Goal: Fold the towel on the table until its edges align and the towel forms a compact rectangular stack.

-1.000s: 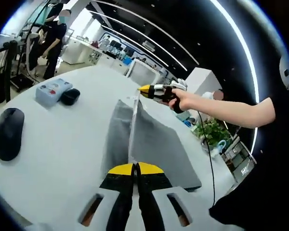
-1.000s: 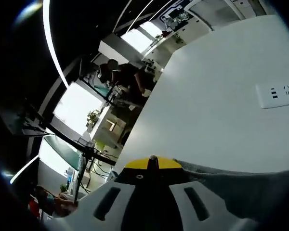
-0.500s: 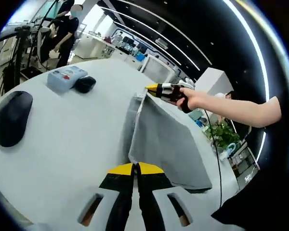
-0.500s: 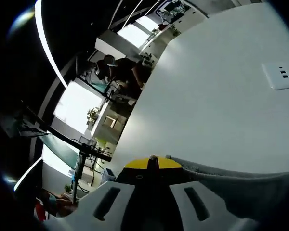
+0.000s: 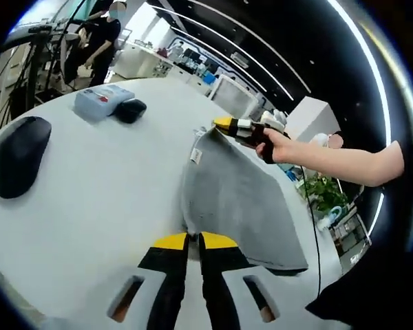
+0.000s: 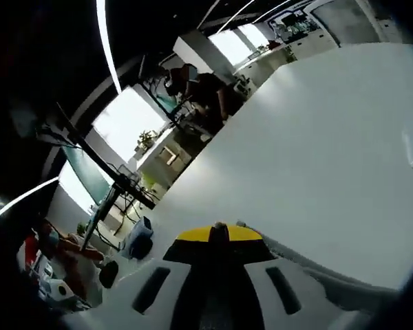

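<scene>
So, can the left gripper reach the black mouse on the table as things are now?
Probably not yet. The left gripper is shut on the grey towel, so it is busy. The table between it and the black mouse is bare, so once it lets go the way looks free.

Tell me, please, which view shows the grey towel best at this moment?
The left gripper view. There the towel spreads across the white table, with the left gripper and the right gripper each pinching an edge. The right gripper view gives just a grey strip beside the right gripper.
</scene>
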`<state>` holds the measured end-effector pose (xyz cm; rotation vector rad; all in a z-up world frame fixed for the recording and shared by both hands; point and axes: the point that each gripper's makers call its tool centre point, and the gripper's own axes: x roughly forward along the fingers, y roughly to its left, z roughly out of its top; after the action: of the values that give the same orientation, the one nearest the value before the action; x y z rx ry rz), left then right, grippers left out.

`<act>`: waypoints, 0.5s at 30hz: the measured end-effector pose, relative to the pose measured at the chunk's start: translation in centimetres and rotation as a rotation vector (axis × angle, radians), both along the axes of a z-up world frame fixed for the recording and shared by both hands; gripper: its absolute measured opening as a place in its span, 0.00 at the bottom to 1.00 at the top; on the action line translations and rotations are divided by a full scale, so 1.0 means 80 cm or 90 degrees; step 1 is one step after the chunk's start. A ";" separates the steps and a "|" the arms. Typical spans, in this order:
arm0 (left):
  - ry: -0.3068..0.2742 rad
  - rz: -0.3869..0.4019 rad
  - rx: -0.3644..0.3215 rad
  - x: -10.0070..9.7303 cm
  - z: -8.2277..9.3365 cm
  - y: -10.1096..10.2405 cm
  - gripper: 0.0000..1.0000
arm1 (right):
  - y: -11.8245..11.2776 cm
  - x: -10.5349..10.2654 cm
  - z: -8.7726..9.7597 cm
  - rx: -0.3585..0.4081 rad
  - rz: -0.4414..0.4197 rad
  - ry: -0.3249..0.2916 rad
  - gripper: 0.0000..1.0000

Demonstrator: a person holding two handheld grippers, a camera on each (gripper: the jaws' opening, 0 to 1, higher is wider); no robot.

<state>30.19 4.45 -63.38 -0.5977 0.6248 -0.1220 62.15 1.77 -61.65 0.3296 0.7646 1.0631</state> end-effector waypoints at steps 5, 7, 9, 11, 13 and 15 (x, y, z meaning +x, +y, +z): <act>-0.048 0.009 -0.016 0.002 0.023 -0.007 0.16 | -0.021 -0.011 0.029 -0.005 0.051 -0.154 0.08; -0.069 0.009 0.011 0.004 0.033 -0.009 0.19 | -0.040 -0.022 0.035 -0.017 0.043 -0.180 0.11; -0.092 0.013 0.034 0.007 0.042 -0.008 0.20 | -0.060 -0.034 0.038 -0.015 0.041 -0.173 0.07; -0.109 0.010 0.027 0.011 0.052 -0.014 0.19 | -0.088 -0.041 0.039 -0.023 0.024 -0.170 0.02; -0.120 0.003 0.032 0.015 0.062 -0.022 0.17 | -0.120 -0.047 0.039 -0.049 0.008 -0.182 0.01; -0.115 -0.004 0.035 0.017 0.067 -0.029 0.12 | -0.154 -0.054 0.043 -0.062 -0.021 -0.182 0.00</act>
<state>31.57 2.13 -58.01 -0.5246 0.4535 -0.1617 57.80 -10.58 -58.23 0.1036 0.5506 1.0117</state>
